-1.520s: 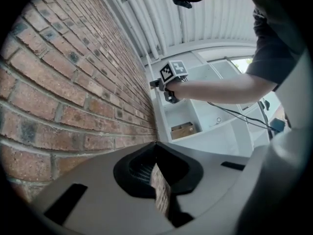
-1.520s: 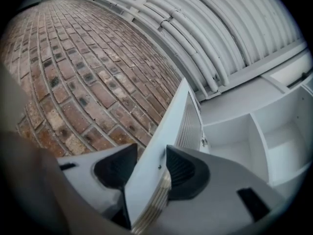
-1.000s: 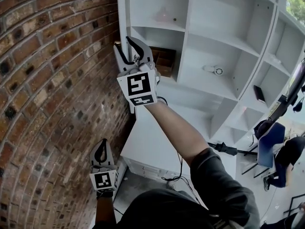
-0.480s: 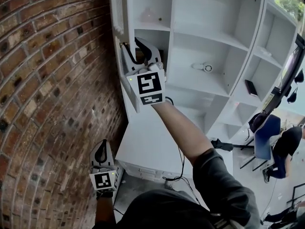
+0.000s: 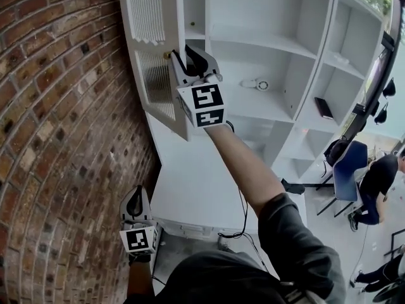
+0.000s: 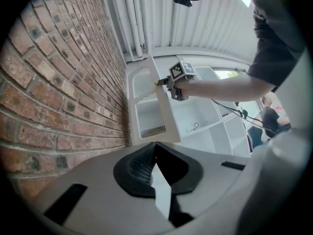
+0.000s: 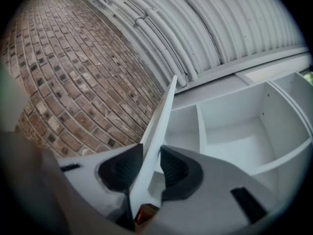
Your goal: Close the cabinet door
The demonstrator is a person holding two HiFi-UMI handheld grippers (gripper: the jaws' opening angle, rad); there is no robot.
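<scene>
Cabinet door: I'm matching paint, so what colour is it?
The cabinet door is white; the head view shows it best.

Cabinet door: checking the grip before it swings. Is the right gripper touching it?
Touching. In the right gripper view the cabinet door runs between the jaws of the right gripper, which have just been closing; both pads against it.

white shelving unit (image 5: 272, 42): a small round thing (image 5: 255, 83) on one shelf, a dark flat item (image 5: 323, 108) on another.

head view: down | left gripper view: low, upward | right gripper view: close (cabinet door (image 5: 152, 84) shared)
</scene>
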